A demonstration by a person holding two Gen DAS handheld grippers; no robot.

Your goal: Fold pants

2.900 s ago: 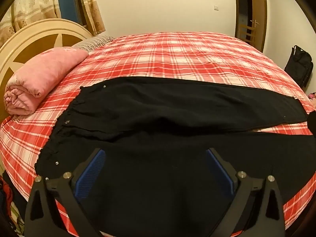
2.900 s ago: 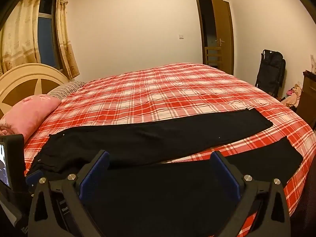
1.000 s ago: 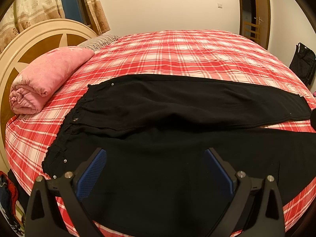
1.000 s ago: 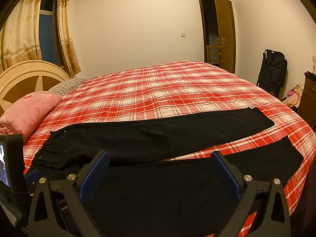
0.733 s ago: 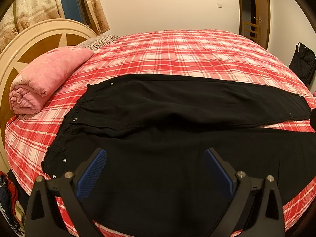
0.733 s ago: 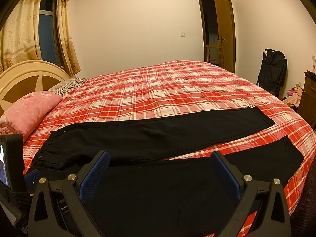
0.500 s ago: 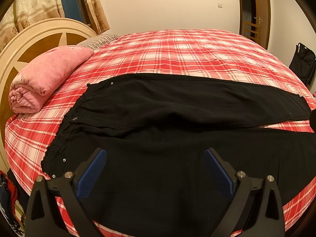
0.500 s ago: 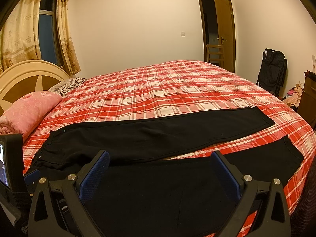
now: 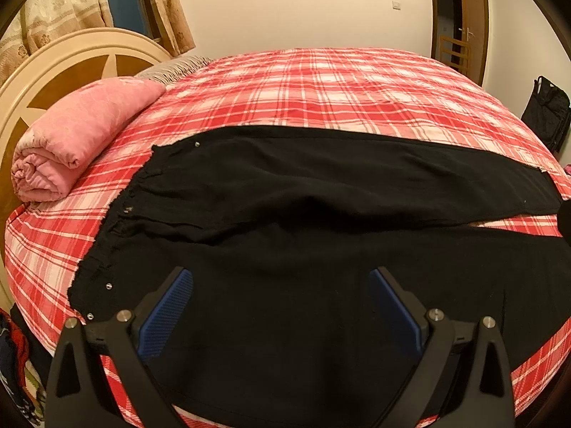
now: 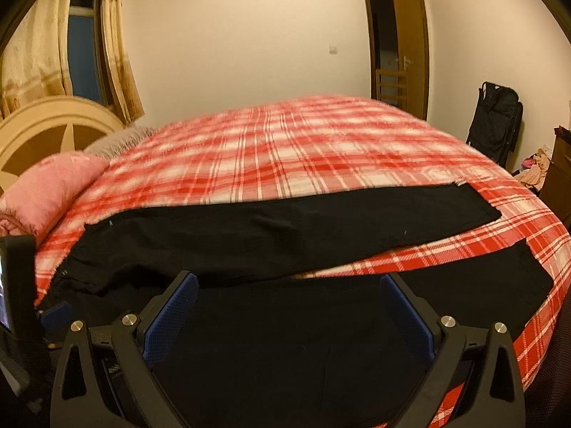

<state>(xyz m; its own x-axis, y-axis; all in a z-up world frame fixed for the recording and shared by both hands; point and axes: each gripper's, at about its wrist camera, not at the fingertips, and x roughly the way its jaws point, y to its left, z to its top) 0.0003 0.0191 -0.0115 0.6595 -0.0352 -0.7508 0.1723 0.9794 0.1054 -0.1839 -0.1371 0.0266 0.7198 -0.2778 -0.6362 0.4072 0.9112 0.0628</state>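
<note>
Black pants point(image 9: 321, 192) lie flat across a red plaid bed, waistband at the left, both legs stretching to the right. In the right wrist view the pants point(image 10: 285, 235) show a far leg and a near leg with a strip of bedspread between them. My left gripper point(image 9: 282, 296) hovers open over the near leg close to the waist, nothing between its blue pads. My right gripper point(image 10: 289, 299) is open too, held above the near leg further right. The left gripper's body point(image 10: 18, 285) shows at the left edge of the right wrist view.
A rolled pink blanket point(image 9: 71, 135) lies by the cream headboard point(image 9: 53, 67) at the left. The plaid bedspread point(image 10: 303, 153) stretches beyond the pants. An open door point(image 10: 407, 50), a black bag point(image 10: 496, 121) and a dresser point(image 10: 560, 178) stand at the right.
The right wrist view has tipped down and moved closer to the pants, with motion blur. The left gripper has barely moved. The pants lie as before.
</note>
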